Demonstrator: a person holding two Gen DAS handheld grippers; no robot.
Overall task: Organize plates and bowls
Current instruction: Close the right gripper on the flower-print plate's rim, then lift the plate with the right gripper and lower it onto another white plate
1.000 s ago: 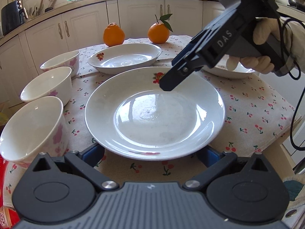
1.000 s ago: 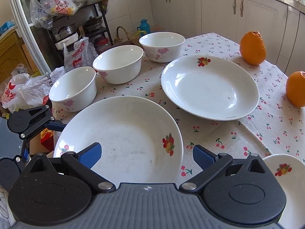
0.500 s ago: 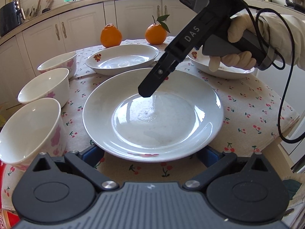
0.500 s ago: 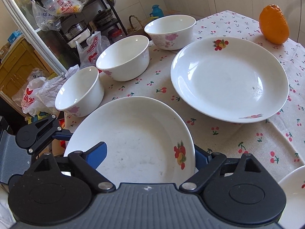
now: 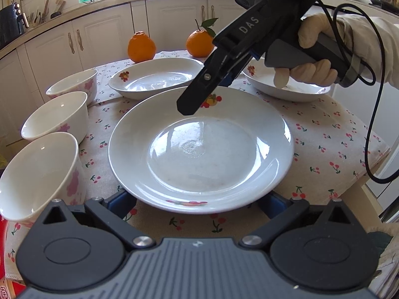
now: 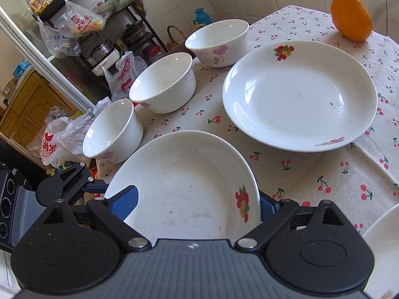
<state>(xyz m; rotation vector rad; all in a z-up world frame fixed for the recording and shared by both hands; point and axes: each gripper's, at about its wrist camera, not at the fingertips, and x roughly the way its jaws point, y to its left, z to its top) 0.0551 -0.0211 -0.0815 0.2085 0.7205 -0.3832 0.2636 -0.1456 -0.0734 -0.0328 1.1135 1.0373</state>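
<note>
A white plate with a fruit print lies on the cherry tablecloth, straight before my left gripper, whose open jaws stand at either side of its near rim. My right gripper hovers over the plate's far rim. In the right wrist view the same plate sits between its open blue fingers, one above the plate, the other past its rim. A second plate lies behind, a third at the right. Three white bowls with pink flowers stand in a row.
Two oranges sit at the table's far edge. Kitchen cabinets stand behind. Plastic bags and a shelf rack stand beside the table by the bowls. A cable hangs from the right gripper.
The right gripper has swung in over the near plate and come lower, so its fingers now straddle the plate's rim. The left gripper has stayed at the near rim.
</note>
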